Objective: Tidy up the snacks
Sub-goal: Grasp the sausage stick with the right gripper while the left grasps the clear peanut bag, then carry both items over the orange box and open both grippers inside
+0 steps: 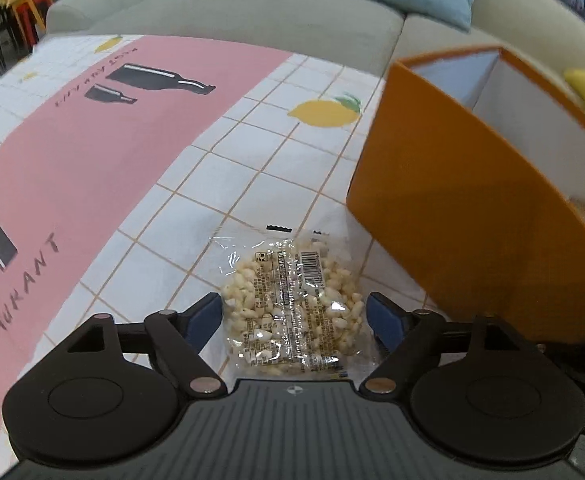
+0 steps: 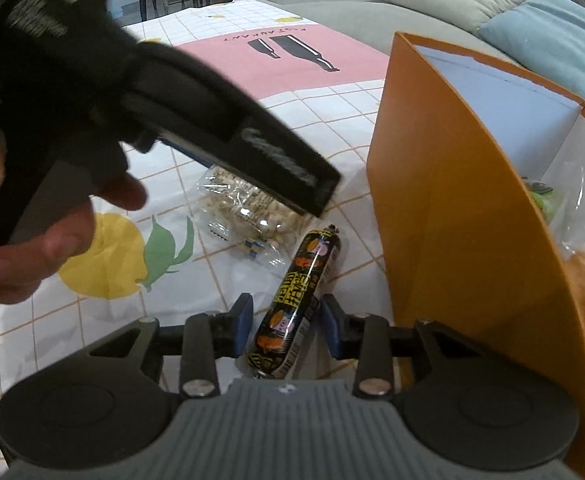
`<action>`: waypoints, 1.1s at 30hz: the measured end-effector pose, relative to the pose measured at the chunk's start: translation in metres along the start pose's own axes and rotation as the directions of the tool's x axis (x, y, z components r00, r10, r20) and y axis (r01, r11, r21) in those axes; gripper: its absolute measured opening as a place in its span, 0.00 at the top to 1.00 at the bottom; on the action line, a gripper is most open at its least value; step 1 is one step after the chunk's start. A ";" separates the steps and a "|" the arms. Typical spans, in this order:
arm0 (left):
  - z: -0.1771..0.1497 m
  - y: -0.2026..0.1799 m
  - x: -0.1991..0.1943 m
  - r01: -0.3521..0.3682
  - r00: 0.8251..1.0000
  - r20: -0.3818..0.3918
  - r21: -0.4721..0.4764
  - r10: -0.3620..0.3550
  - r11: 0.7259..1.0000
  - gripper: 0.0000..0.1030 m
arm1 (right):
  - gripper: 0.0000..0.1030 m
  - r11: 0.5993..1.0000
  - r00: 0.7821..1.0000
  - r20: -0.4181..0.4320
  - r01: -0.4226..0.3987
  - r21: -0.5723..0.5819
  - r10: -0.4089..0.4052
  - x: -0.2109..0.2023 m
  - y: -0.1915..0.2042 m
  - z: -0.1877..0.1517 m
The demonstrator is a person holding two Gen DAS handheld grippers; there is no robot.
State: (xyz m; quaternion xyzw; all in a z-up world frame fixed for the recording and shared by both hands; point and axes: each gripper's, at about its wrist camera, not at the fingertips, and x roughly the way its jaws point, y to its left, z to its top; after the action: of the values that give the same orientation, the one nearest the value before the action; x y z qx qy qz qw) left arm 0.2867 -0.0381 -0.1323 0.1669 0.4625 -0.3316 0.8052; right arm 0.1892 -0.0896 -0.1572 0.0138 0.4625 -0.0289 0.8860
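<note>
At the bottom centre of the right wrist view, the right gripper has its blue-padded fingers apart on either side of a black sausage stick, not touching it. The stick lies on the tablecloth, its long axis running from the bottom centre up and slightly right; its wrapper bears yellow lettering and orange pictures. Just beyond its far end lies the clear puffed-snack bag, partly covered by the left gripper's black body crossing from the upper left. In the left wrist view, the left gripper straddles that bag with fingers spread, barcode facing up. The orange box stands just right of both snacks, filling the right side. A grey sofa lies beyond.
</note>
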 end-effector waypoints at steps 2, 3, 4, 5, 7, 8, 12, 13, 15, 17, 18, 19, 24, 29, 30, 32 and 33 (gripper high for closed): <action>-0.001 -0.010 0.003 -0.052 0.998 -0.016 0.044 0.052 0.998 0.06 | 0.65 1.000 1.000 0.001 0.001 -0.003 -0.001 0.003 -0.001 0.002; -0.003 -0.013 0.004 -0.073 0.997 -0.016 0.062 0.074 0.995 0.06 | 0.65 1.000 1.000 0.000 0.002 -0.005 -0.002 0.003 -0.002 0.002; -0.004 -0.016 0.004 -0.092 0.995 -0.016 0.077 0.094 0.993 0.06 | 0.65 1.000 1.000 0.000 0.003 -0.005 -0.003 0.003 -0.002 0.003; -0.005 -0.018 0.005 -0.109 0.994 -0.022 0.089 0.111 0.990 0.06 | 0.65 1.000 1.000 0.000 0.005 -0.006 -0.005 0.004 -0.001 0.003; -0.007 -0.020 0.006 -0.132 0.990 -0.036 0.100 0.136 0.986 0.07 | 0.65 1.000 1.000 0.001 0.010 -0.013 -0.010 0.006 -0.001 0.005; -0.007 -0.019 0.005 -0.132 0.990 -0.045 0.092 0.137 0.987 0.09 | 0.65 1.000 1.000 0.001 0.010 -0.013 -0.010 0.006 -0.001 0.005; -0.012 -0.009 -0.001 -0.161 0.983 -0.080 0.045 0.164 0.986 0.11 | 0.74 1.000 1.000 0.000 0.007 -0.024 -0.007 0.005 0.000 0.004; -0.014 -0.006 -0.004 -0.171 0.981 -0.085 0.031 0.174 0.985 0.11 | 0.75 1.000 1.000 0.001 0.004 -0.026 -0.004 0.005 -0.001 0.004; -0.021 -0.002 -0.009 -0.188 0.978 -0.093 0.002 0.188 0.982 0.11 | 0.77 1.000 1.000 -0.001 -0.001 -0.031 0.001 0.005 -0.001 0.004; -0.027 0.002 -0.017 -0.205 0.975 -0.094 -0.043 0.200 0.978 0.11 | 0.78 1.000 1.000 -0.007 -0.010 -0.029 0.009 0.004 -0.002 0.005; -0.031 0.004 -0.022 -0.215 0.974 -0.091 -0.070 0.208 0.974 0.11 | 0.79 0.999 1.000 -0.010 -0.015 -0.028 0.014 0.004 -0.003 0.005; -0.035 0.005 -0.029 -0.225 0.972 -0.087 -0.096 0.217 0.969 0.11 | 0.79 0.999 1.000 -0.017 -0.021 -0.026 0.020 0.003 -0.004 0.005; -0.048 0.006 -0.067 -0.231 0.973 -0.070 -0.221 0.221 0.948 0.11 | 0.79 0.998 0.998 -0.013 -0.063 -0.032 0.063 -0.012 -0.010 0.008; -0.059 -0.004 -0.112 -0.246 0.968 -0.031 -0.306 0.249 0.920 0.11 | 0.79 0.993 0.993 0.031 -0.114 -0.038 0.116 -0.044 -0.004 0.004; -0.061 -0.006 -0.118 -0.250 0.967 -0.026 -0.318 0.255 0.914 0.11 | 0.79 0.992 0.991 0.047 -0.123 -0.040 0.125 -0.053 -0.006 0.004; -0.063 -0.013 -0.133 -0.258 0.963 -0.012 -0.337 0.270 0.906 0.11 | 0.79 0.990 0.987 0.084 -0.137 -0.043 0.140 -0.071 -0.009 0.004; -0.062 -0.017 -0.139 -0.257 0.962 -0.003 -0.344 0.272 0.903 0.11 | 0.79 0.989 0.984 0.101 -0.143 -0.046 0.147 -0.080 -0.013 0.005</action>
State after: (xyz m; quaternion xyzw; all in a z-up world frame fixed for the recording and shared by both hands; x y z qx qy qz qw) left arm 0.1865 0.0385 -0.0447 0.0783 0.4676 -0.1378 0.8696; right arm 0.1469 -0.0995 -0.0885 0.0288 0.4138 0.0437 0.9089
